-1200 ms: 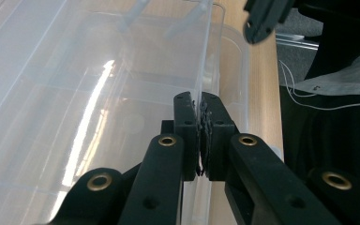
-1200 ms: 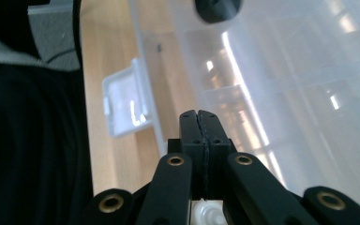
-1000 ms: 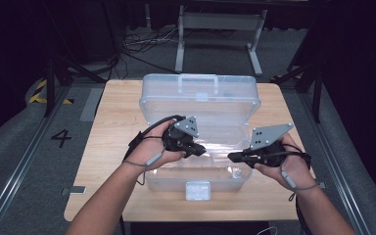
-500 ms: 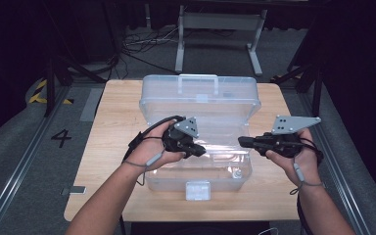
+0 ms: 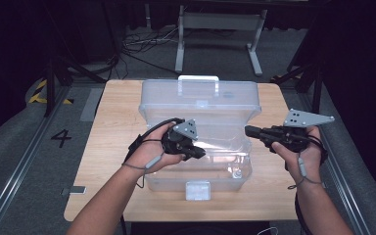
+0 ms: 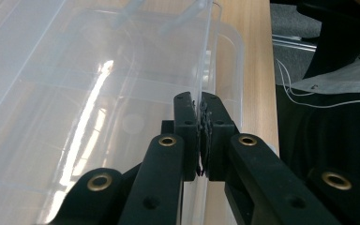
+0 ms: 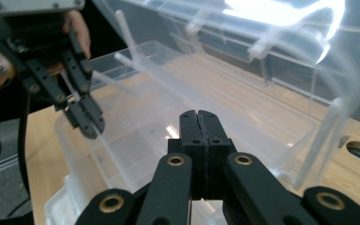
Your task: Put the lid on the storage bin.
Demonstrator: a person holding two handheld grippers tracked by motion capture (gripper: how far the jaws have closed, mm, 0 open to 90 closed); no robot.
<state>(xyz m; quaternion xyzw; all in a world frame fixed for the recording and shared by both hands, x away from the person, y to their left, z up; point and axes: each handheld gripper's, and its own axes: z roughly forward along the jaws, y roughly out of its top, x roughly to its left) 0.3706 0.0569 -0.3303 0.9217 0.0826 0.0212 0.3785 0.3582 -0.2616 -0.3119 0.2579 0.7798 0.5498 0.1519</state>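
Clear plastic box [image 5: 198,147] sits mid-table [image 5: 107,147], lid tipped up at the far side. The left gripper [image 5: 199,152] is clenched on a thin clear tray wall [image 6: 205,70] inside the box, the wall running straight up from between its 2 jaws. The right gripper [image 5: 248,130] hangs just off the box's right end, jaws pressed together, nothing between them.
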